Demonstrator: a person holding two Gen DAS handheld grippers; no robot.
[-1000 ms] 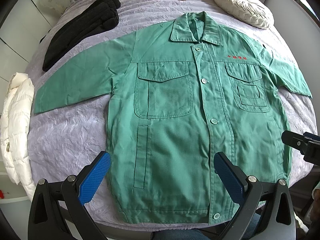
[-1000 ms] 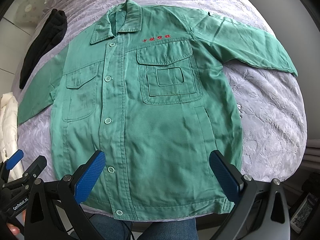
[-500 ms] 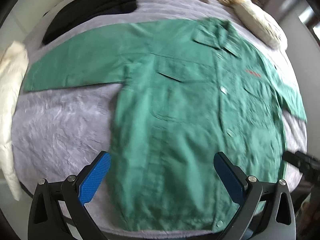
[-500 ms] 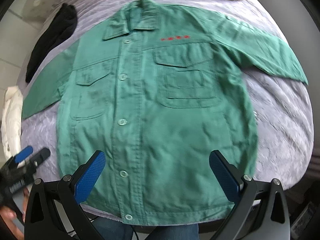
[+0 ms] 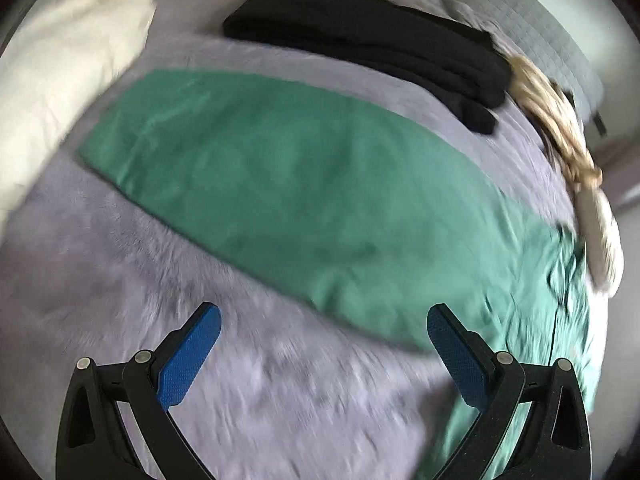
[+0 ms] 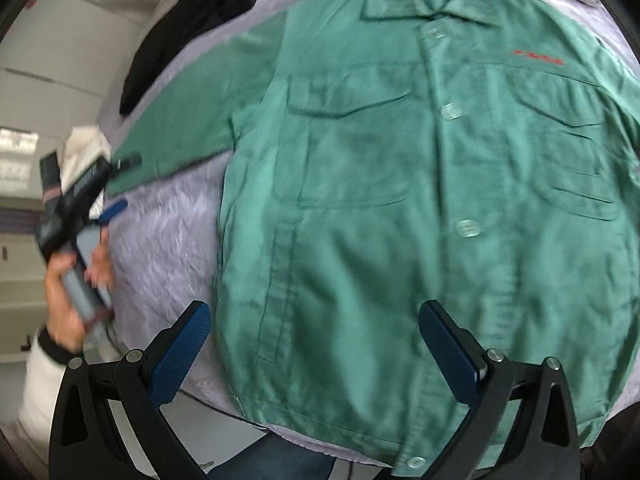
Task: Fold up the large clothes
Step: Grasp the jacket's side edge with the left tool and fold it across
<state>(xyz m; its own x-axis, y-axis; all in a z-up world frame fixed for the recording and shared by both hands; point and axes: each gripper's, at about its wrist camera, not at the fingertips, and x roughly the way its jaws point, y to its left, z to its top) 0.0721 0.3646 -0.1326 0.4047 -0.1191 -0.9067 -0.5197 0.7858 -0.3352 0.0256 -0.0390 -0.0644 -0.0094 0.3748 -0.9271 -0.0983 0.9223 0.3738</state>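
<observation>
Both grippers hang spread: the left gripper (image 5: 324, 344), swung left since before, faces the jacket (image 6: 420, 208) sleeve; bare bed (image 5: 120, 300) lies near.

The bed (image 6: 168, 240) is covered by a lilac, wrinkled spread. A green jacket (image 6: 400, 208) is laid flat on it, buttoned, with the collar at the far side and one sleeve (image 5: 280, 184) stretched out sideways. A black garment (image 5: 380, 48) is placed beyond that sleeve, apart from it. A cream padded piece (image 5: 60, 60) is seen at the bed's edge.
</observation>
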